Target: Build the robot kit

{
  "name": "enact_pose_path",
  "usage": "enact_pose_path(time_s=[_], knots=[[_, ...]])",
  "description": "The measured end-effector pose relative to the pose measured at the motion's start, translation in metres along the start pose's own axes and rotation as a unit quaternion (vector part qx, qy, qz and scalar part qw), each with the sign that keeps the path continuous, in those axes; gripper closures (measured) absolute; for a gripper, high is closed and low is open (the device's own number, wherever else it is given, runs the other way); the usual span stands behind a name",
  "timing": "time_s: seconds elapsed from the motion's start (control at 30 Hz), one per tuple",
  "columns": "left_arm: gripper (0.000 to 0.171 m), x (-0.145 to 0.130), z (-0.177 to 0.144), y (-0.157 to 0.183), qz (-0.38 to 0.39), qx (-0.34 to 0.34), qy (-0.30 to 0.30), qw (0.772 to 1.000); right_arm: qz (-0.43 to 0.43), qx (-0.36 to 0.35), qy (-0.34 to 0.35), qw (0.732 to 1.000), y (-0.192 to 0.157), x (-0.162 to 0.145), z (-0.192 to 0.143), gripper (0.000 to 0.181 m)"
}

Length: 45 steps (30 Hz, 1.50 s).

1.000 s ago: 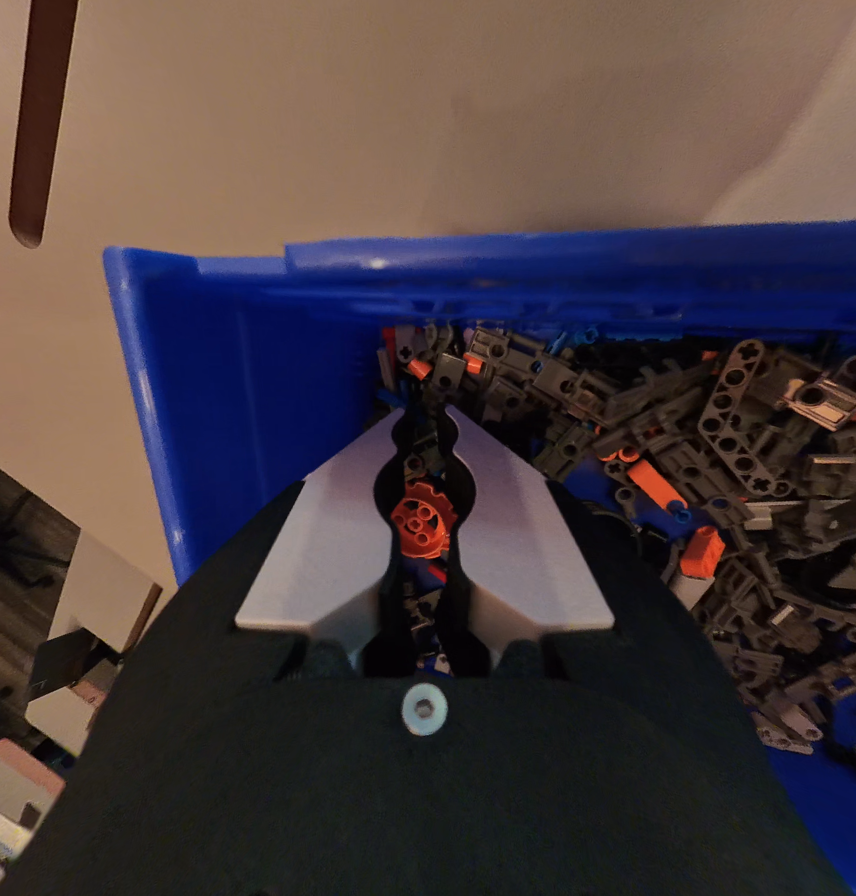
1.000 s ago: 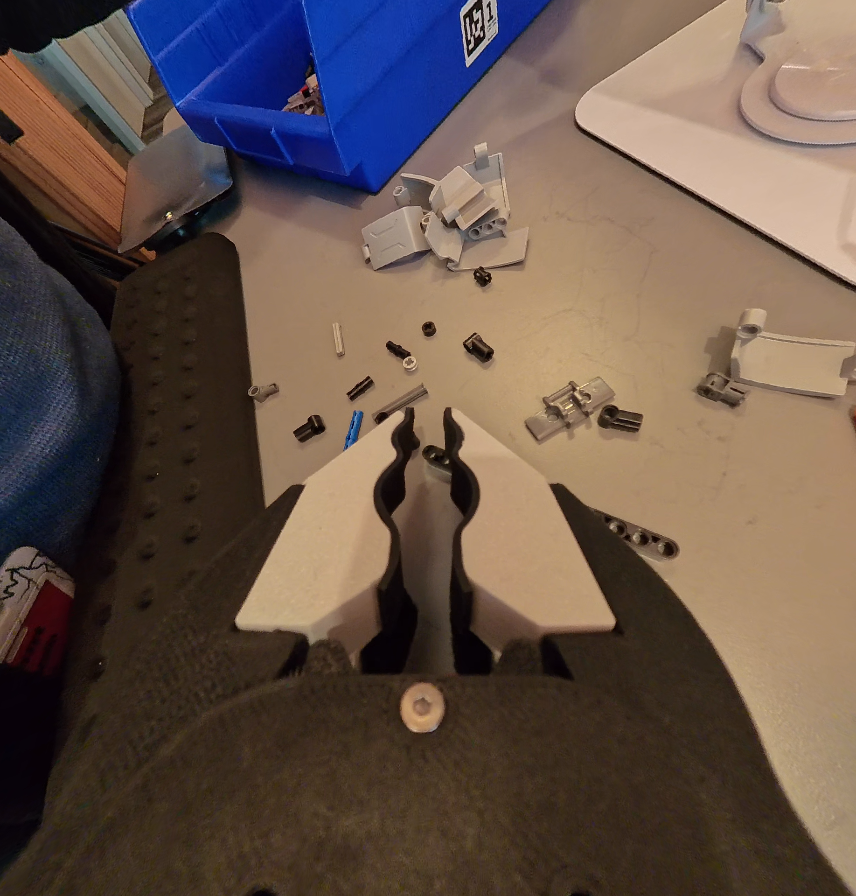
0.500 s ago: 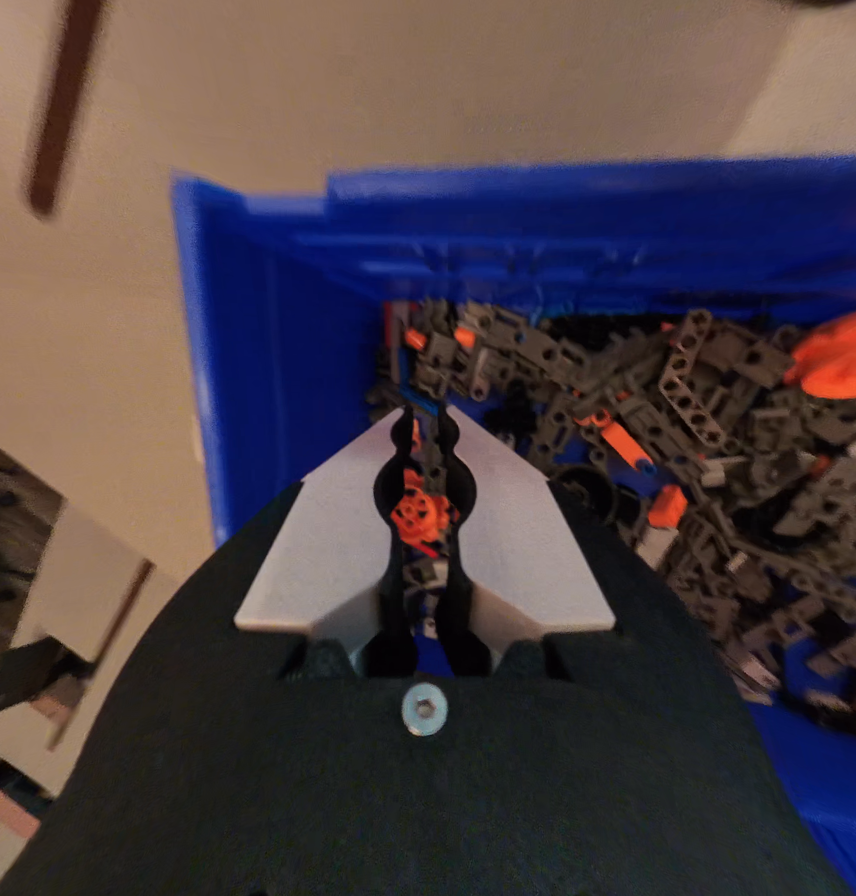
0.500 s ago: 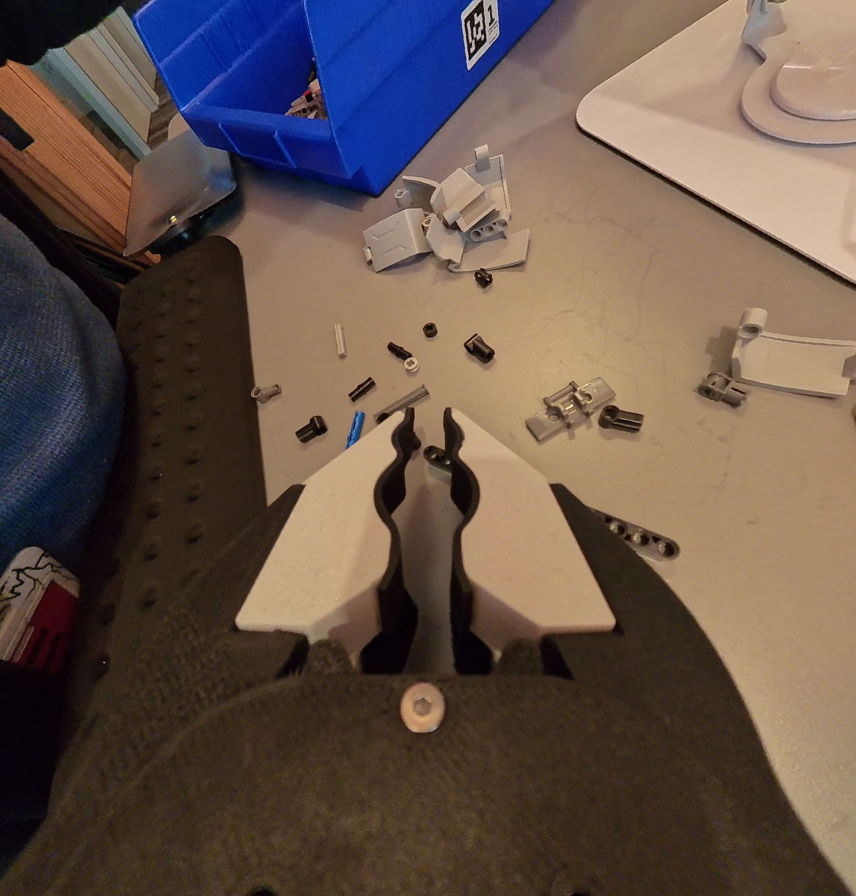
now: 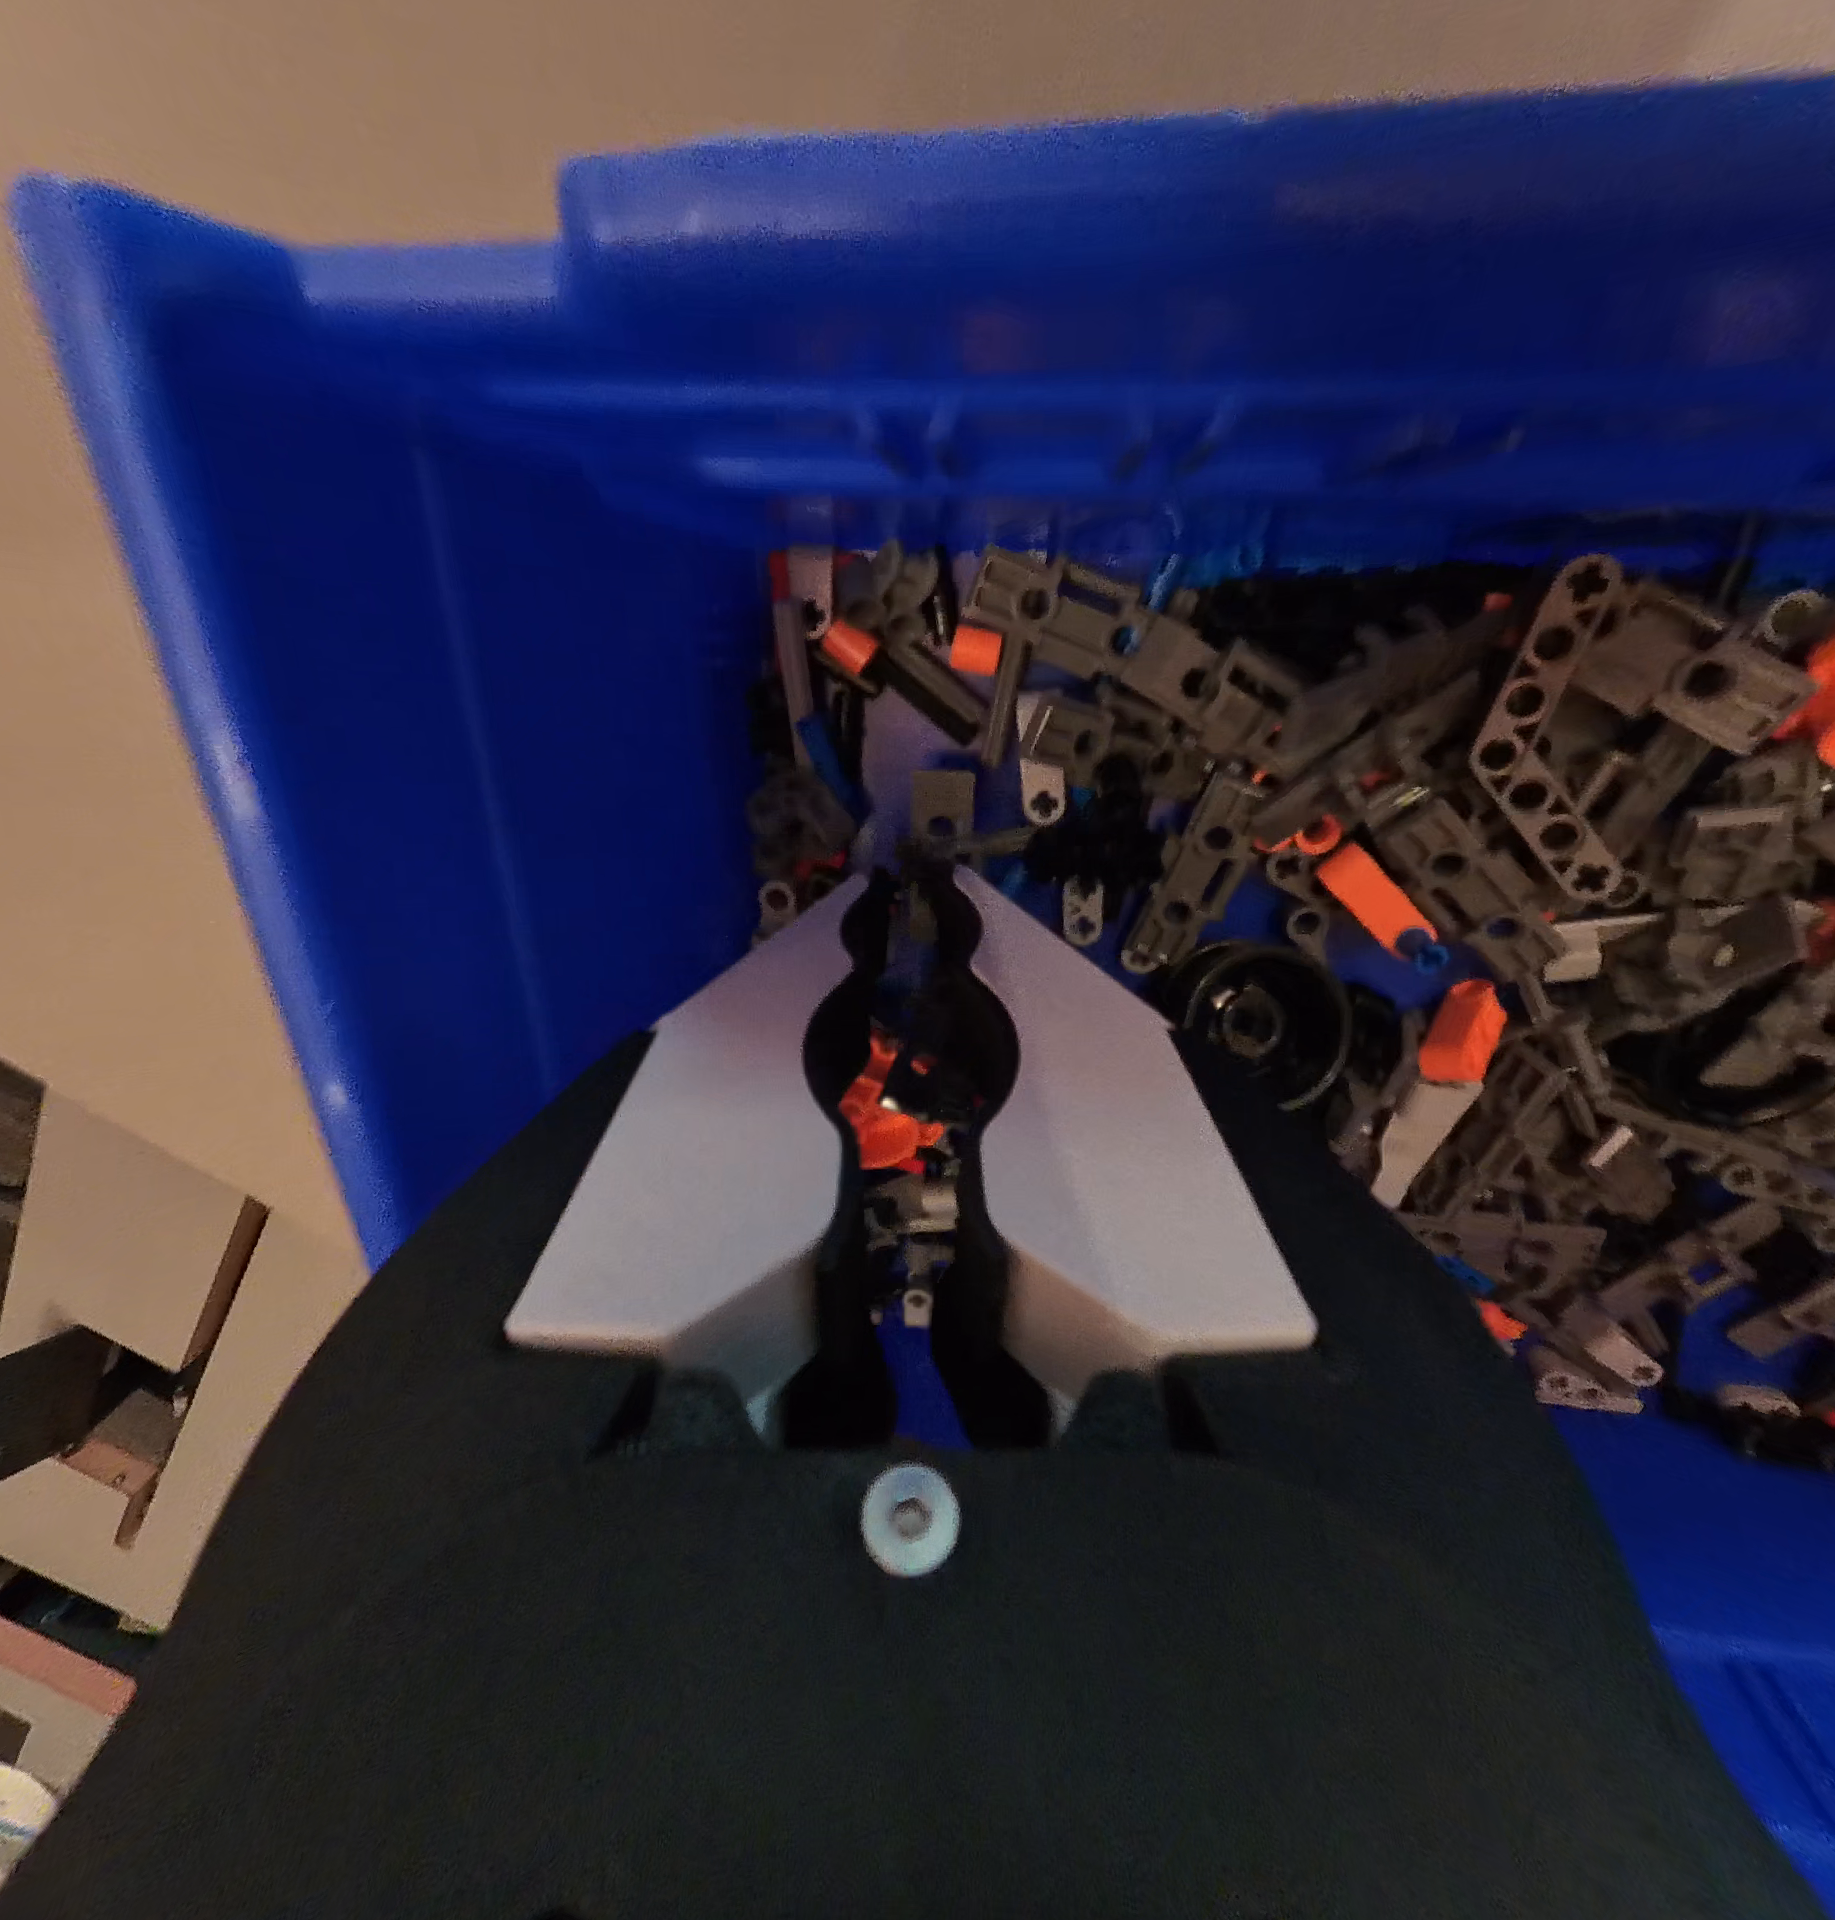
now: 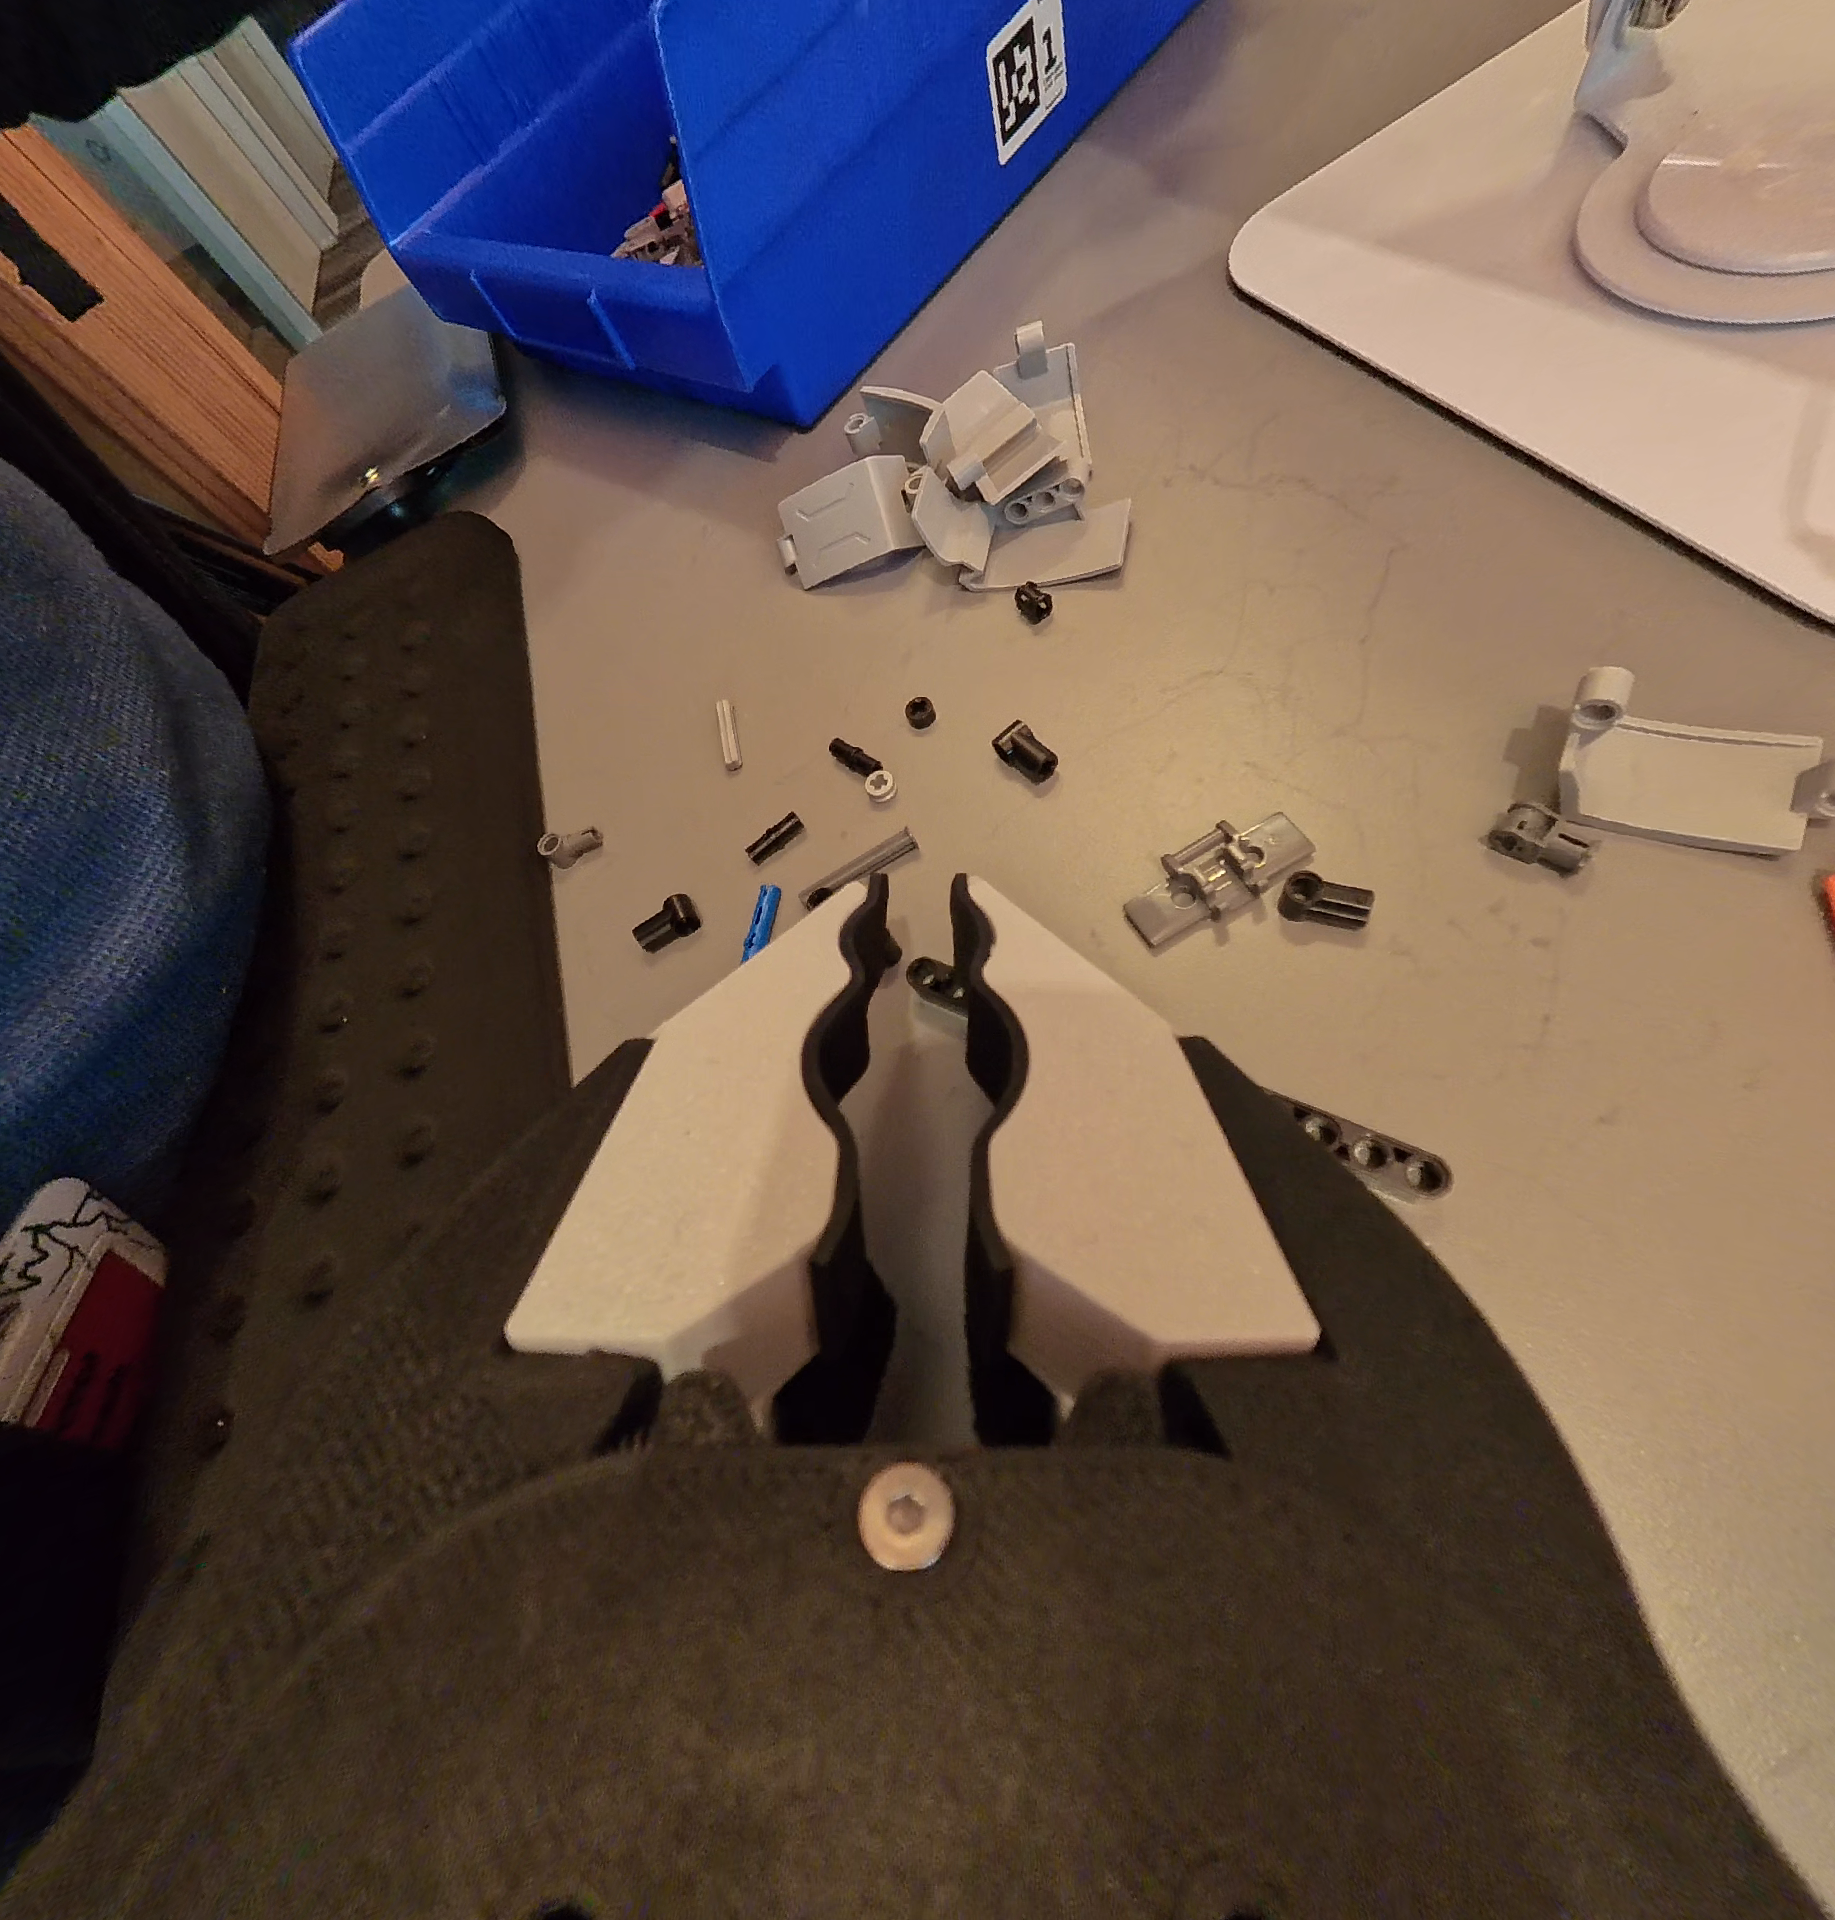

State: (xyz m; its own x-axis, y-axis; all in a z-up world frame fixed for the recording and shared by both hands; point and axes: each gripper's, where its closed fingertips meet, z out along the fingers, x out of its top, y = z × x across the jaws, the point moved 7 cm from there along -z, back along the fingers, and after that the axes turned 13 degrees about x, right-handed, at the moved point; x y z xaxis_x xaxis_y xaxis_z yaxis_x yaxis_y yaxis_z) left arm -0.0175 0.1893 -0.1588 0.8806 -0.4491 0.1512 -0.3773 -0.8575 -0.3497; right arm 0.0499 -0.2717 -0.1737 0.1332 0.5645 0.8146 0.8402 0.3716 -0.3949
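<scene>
We see a glossy blue plastic bin (image 5: pixel 497 665) of matt grey and orange plastic pieces (image 5: pixel 1515 831). At 9 o'clock, blue woven cloth (image 6: pixel 82 790); a smooth matt grey tabletop (image 6: pixel 1412 1039).

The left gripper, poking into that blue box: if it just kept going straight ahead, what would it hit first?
Probably the dark grey piece just past the left gripper tips, atop the heap of parts in the blue bin. Blur leaves depth unclear.

Hobby workspace indoors, grey desk (image 6: pixel 1412 1091) strewn with small plastic building parts (image 6: pixel 954 499), blue bin (image 5: pixel 477 727) heaped with more, white mat (image 6: pixel 1515 343), beige wall
</scene>
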Motion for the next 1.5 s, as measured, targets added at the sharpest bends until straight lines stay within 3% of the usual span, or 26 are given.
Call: enact_pose_path(time_s=[0.13, 0.37, 0.47, 0.83, 1.2, 1.5], knots=[[0.159, -0.003, -0.013, -0.003, -0.01, -0.012, 0.041, 0.999, 0.001, 0.001, 0.001, 1.0, 0.0, 0.0, 0.0, 0.171], [0.154, -0.009, -0.002, 0.01, 0.06, -0.031, 0.022, 0.998, 0.001, 0.002, -0.001, 1.0, 0.0, 0.0, 0.0, 0.172], [0.158, -0.013, 0.004, 0.011, 0.065, -0.031, 0.006, 0.997, 0.001, 0.001, 0.0, 1.0, 0.0, 0.0, 0.0, 0.172], [0.16, -0.01, 0.001, 0.015, 0.051, -0.033, 0.037, 0.997, 0.002, 0.002, 0.0, 1.0, 0.0, 0.0, 0.0, 0.171], [0.16, -0.03, -0.021, 0.029, 0.046, -0.081, -0.014, 0.996, 0.001, 0.004, 0.003, 1.0, 0.0, 0.0, 0.0, 0.171], [0.155, -0.027, -0.038, 0.009, 0.03, -0.029, 0.025, 0.999, -0.002, 0.003, 0.003, 1.0, -0.001, 0.0, 0.0, 0.171]])
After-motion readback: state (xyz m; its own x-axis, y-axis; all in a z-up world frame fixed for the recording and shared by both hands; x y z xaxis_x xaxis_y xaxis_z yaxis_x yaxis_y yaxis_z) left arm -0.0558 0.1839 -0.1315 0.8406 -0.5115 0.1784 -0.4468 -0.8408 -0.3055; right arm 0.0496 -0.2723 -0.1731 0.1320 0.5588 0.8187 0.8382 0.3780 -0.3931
